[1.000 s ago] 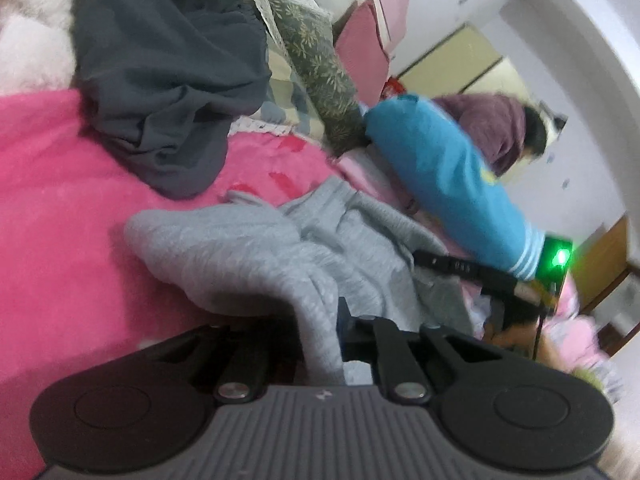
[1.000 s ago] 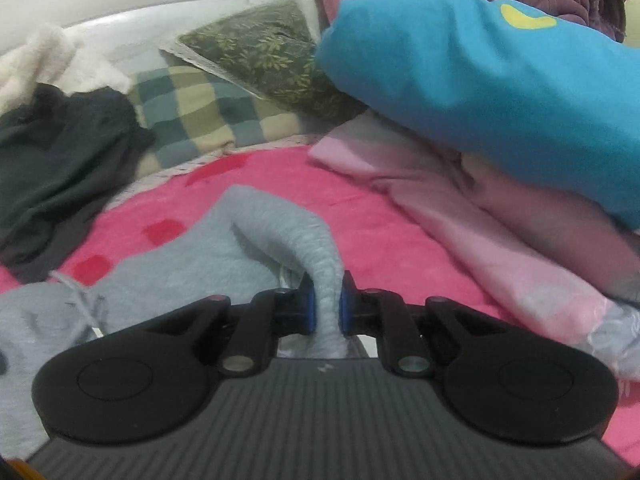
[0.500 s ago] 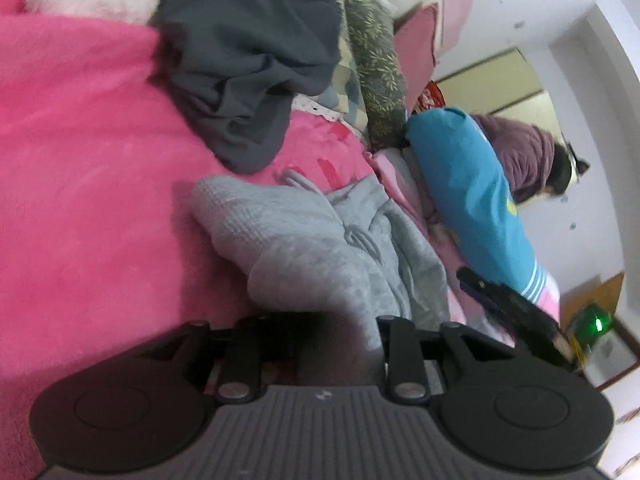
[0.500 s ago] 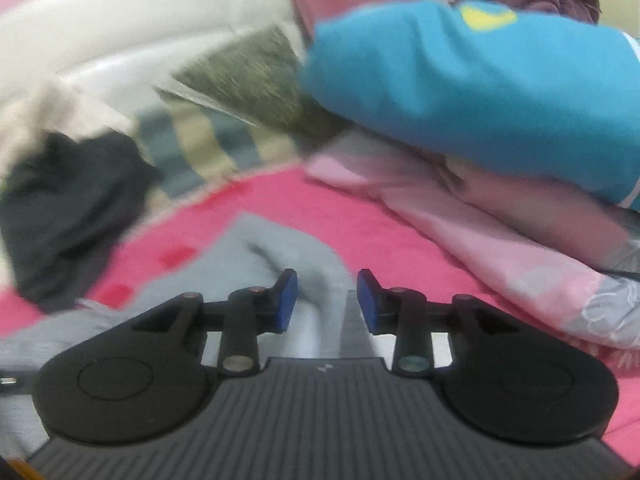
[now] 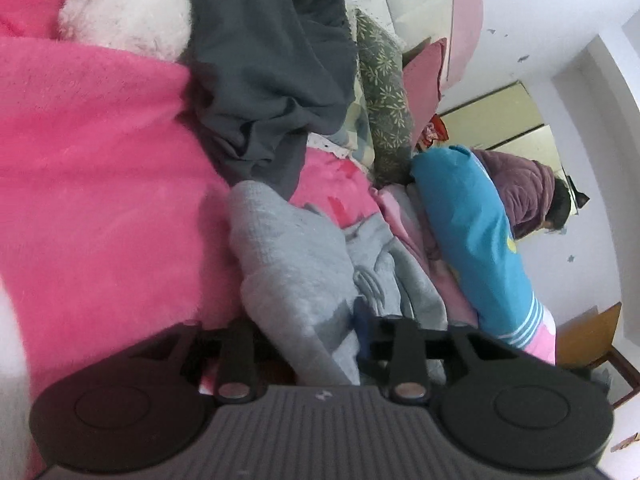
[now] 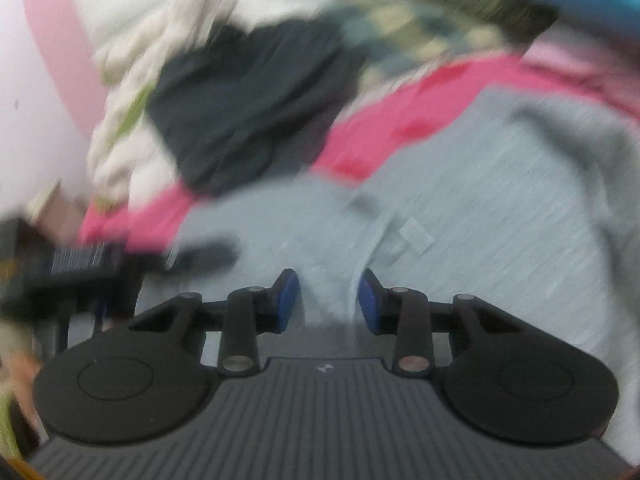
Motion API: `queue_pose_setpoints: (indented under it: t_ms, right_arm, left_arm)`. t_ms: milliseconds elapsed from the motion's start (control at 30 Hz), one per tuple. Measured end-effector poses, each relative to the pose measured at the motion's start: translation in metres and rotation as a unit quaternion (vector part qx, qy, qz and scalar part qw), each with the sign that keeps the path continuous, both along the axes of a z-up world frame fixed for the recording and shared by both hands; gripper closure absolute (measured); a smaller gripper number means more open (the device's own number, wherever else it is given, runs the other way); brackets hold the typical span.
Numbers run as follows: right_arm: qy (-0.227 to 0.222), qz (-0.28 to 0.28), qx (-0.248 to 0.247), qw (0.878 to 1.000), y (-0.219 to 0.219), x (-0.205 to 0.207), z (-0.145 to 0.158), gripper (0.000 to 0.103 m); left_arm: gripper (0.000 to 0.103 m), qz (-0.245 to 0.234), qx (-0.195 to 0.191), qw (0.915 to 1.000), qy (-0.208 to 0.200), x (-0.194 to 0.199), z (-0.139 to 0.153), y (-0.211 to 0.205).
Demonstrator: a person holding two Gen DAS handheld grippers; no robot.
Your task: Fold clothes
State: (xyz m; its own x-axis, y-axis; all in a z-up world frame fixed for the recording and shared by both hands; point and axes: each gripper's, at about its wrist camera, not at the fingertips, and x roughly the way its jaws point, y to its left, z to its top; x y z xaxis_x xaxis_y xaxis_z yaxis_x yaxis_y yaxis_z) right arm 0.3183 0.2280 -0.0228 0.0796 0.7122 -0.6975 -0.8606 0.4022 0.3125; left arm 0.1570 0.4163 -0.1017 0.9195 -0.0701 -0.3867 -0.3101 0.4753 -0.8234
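We see the grey garment point(image 5: 296, 264) lying crumpled on the pink bed cover point(image 5: 100, 184). The left tool point(image 5: 316, 344) stands wide with grey cloth between its jaws; the right tool point(image 6: 328, 300) hangs wide above the fabric. We should smooth the cloth flat before closing on an edge.

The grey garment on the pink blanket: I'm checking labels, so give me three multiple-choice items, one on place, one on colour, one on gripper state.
1. The dark garment lies:
A. on the blue pillow
B. beyond the grey garment, on the pink blanket
C. on the floor

2. The right gripper has pads coloured:
A. blue
B. red
C. white

3. The right gripper's jaws are:
A. clamped on cloth
B. out of view
C. open

Key: B, it sits past the grey cloth; A, both pads show blue; C, a gap shows between them.
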Motion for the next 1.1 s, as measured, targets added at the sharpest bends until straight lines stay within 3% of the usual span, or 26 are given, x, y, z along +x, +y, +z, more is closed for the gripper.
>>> queue_pose_setpoints:
  t_ms: [67, 167, 233, 367, 500, 567, 600, 700, 867, 1000, 1100]
  right_arm:
    - [-0.015, 0.012, -0.014, 1.000, 0.002, -0.016, -0.004, 0.070]
    - [-0.019, 0.028, -0.003, 0.999, -0.001, -0.025, 0.012, 0.071]
    - [-0.048, 0.017, 0.011, 0.999, -0.005, -0.021, 0.026, 0.071]
    - [-0.085, -0.051, 0.020, 0.995, 0.003, 0.019, 0.037, 0.071]
    - [-0.135, -0.108, -0.020, 0.985, 0.039, 0.071, 0.013, 0.072]
    - [-0.121, -0.156, -0.047, 0.979, 0.050, 0.105, -0.010, 0.069]
    - [-0.100, -0.173, -0.026, 0.979, 0.047, 0.118, -0.012, 0.065]
    - [-0.066, -0.231, 0.016, 0.970, 0.033, 0.135, -0.003, 0.069]
    - [-0.026, -0.270, 0.069, 0.960, -0.041, 0.124, 0.041, 0.068]
    - [0.000, -0.301, 0.107, 0.948, -0.146, 0.086, 0.085, 0.065]
    - [-0.005, -0.320, 0.109, 0.941, -0.225, 0.037, 0.115, 0.058]
  left_arm:
    - [0.093, 0.004, 0.042, 0.9991, 0.009, -0.004, 0.008, -0.005]
    - [0.094, 0.020, 0.070, 0.9973, 0.010, -0.015, 0.020, -0.011]
    - [0.095, 0.017, 0.074, 0.9962, 0.042, -0.016, 0.014, -0.010]
    - [0.095, 0.008, 0.073, 0.9958, 0.055, -0.015, 0.008, -0.007]
    - [0.094, 0.002, 0.072, 0.9957, 0.058, -0.016, 0.004, -0.005]
    - [0.094, -0.002, 0.072, 0.9957, 0.059, -0.016, 0.002, -0.004]
    - [0.094, -0.003, 0.073, 0.9956, 0.059, -0.016, 0.002, -0.004]
    - [0.094, -0.004, 0.080, 0.9952, 0.056, -0.014, 0.002, -0.007]
    - [0.092, -0.007, 0.079, 0.9958, 0.046, -0.012, 0.001, -0.007]
    - [0.091, -0.008, 0.077, 0.9963, 0.036, -0.013, 0.002, -0.007]
    - [0.085, -0.014, 0.079, 0.9964, 0.029, -0.014, 0.002, -0.008]
